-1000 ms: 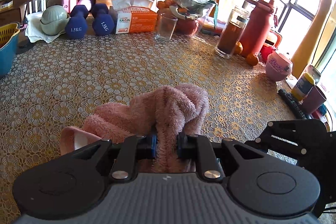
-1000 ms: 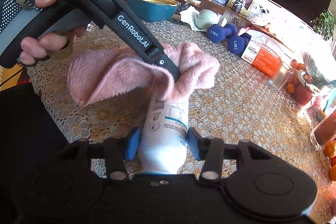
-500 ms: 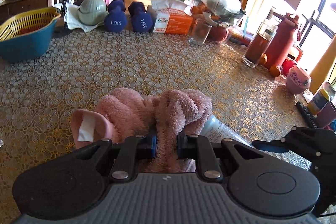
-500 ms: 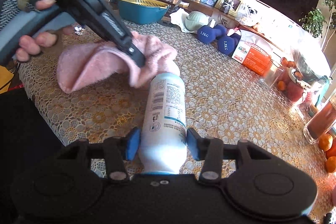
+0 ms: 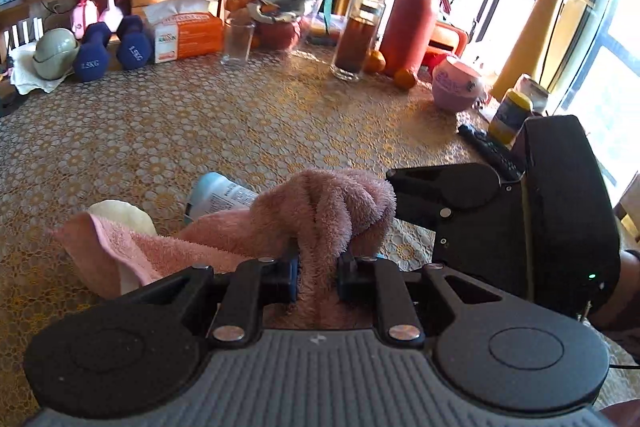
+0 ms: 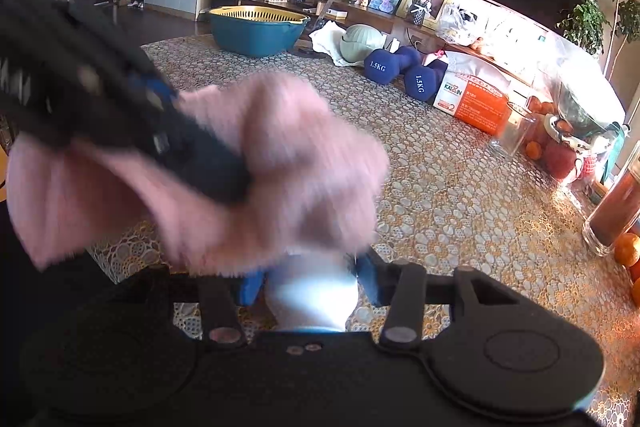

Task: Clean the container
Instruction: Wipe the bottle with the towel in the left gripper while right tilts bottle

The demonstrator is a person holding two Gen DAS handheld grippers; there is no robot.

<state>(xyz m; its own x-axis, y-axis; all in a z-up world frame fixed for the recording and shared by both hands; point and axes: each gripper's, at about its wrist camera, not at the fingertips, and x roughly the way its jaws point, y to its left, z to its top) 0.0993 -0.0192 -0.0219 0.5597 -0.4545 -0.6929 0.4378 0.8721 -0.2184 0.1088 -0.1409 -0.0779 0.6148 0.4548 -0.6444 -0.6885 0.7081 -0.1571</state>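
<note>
The white container [image 6: 310, 291], blue-printed label partly showing, lies clamped in the right gripper [image 6: 308, 285]; the left gripper [image 5: 318, 277] pinches a fluffy pink towel [image 5: 320, 211] draped over it.

We are seeing a white bottle [image 6: 310, 291] with a blue-printed label lying tilted, a fluffy pink towel [image 5: 324, 211] draping over its middle.

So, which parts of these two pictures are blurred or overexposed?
Right wrist view: the pink towel and the left gripper holding it are smeared by motion, while the table stays sharp. Left wrist view: mostly sharp, but the window at the right is blown out by sunlight.
</note>
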